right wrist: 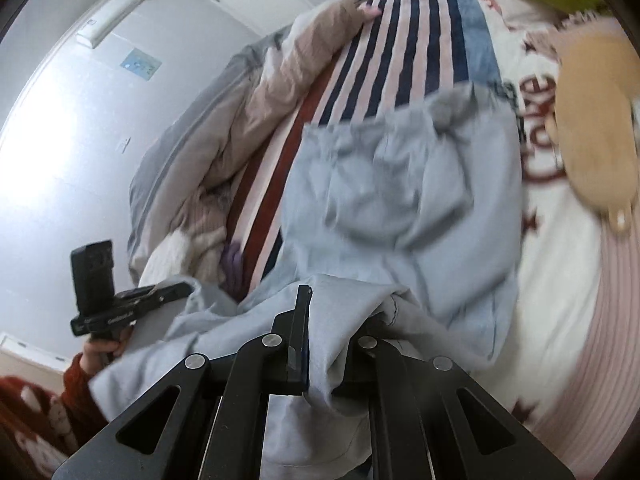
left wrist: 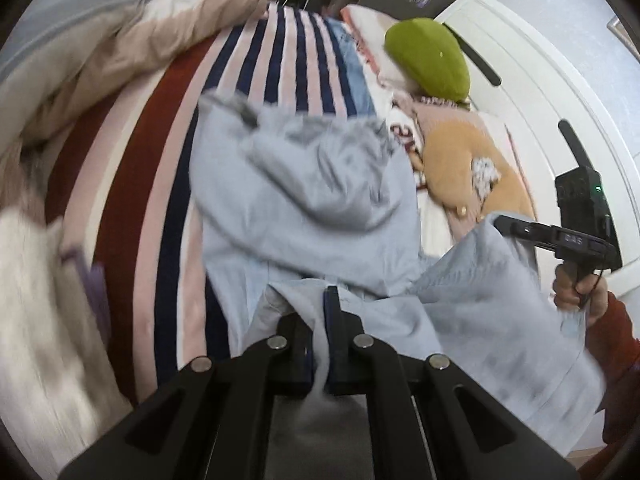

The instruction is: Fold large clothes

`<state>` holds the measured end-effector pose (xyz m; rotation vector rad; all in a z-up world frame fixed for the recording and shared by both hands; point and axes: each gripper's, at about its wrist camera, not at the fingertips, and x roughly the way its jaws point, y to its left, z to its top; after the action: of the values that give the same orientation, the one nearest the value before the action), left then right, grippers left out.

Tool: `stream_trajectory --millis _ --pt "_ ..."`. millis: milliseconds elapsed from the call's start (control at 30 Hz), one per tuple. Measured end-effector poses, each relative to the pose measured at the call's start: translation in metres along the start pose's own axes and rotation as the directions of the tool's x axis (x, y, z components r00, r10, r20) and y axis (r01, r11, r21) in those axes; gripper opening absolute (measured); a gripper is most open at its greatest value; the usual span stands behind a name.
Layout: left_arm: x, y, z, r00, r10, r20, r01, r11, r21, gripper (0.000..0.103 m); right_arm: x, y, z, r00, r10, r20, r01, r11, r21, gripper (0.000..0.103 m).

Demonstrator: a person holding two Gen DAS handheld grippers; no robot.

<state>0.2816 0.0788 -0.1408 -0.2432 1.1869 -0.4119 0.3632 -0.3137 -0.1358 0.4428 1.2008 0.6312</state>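
Note:
A large light grey-blue hooded sweatshirt (left wrist: 304, 208) lies on the striped bed cover (left wrist: 160, 168), hood side up; it also shows in the right wrist view (right wrist: 400, 192). My left gripper (left wrist: 316, 320) is shut on the garment's near edge and lifts it. My right gripper (right wrist: 324, 320) is shut on another part of the near edge. The right gripper shows in the left wrist view (left wrist: 504, 224), clamped on raised cloth. The left gripper shows in the right wrist view (right wrist: 180, 292), also on cloth.
A beige and grey duvet (left wrist: 92, 52) is bunched along the left of the bed. A green cushion (left wrist: 428, 56) and a tan plush toy (left wrist: 472, 168) lie to the right on a pink-and-white blanket (right wrist: 560, 280). A white headboard (left wrist: 532, 80) stands behind them.

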Motion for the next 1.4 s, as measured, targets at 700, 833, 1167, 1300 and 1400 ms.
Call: stream_trajectory --millis 700,833,1167,1300,1400 --pt "0.044 0.070 0.224 0.970 0.235 0.067 -0.227 0.968 -0.107 0.061 0.106 -0.128 0.192 0.957 -0.241 -0.160 0.264 0.954 0.143 0.002" --pt "0.033 0.070 0.207 0.978 0.202 0.053 -0.197 0.975 -0.100 0.069 0.130 -0.139 0.198 0.943 -0.231 -0.238 0.263 0.958 0.113 0.003" --pt "0.069 0.074 0.170 0.993 0.112 -0.039 -0.115 0.990 -0.086 0.076 0.129 -0.185 0.205 0.952 -0.042 -0.303 0.147 0.932 0.332 0.021" --pt "0.092 0.071 0.168 0.992 0.100 -0.078 -0.106 0.992 -0.075 0.076 0.100 -0.189 0.208 0.963 -0.013 -0.268 0.122 0.912 0.393 0.060" --pt "0.103 0.073 0.167 0.991 0.099 -0.086 -0.106 0.992 -0.073 0.076 0.066 -0.175 0.212 0.969 -0.127 -0.213 0.190 0.932 0.308 0.078"
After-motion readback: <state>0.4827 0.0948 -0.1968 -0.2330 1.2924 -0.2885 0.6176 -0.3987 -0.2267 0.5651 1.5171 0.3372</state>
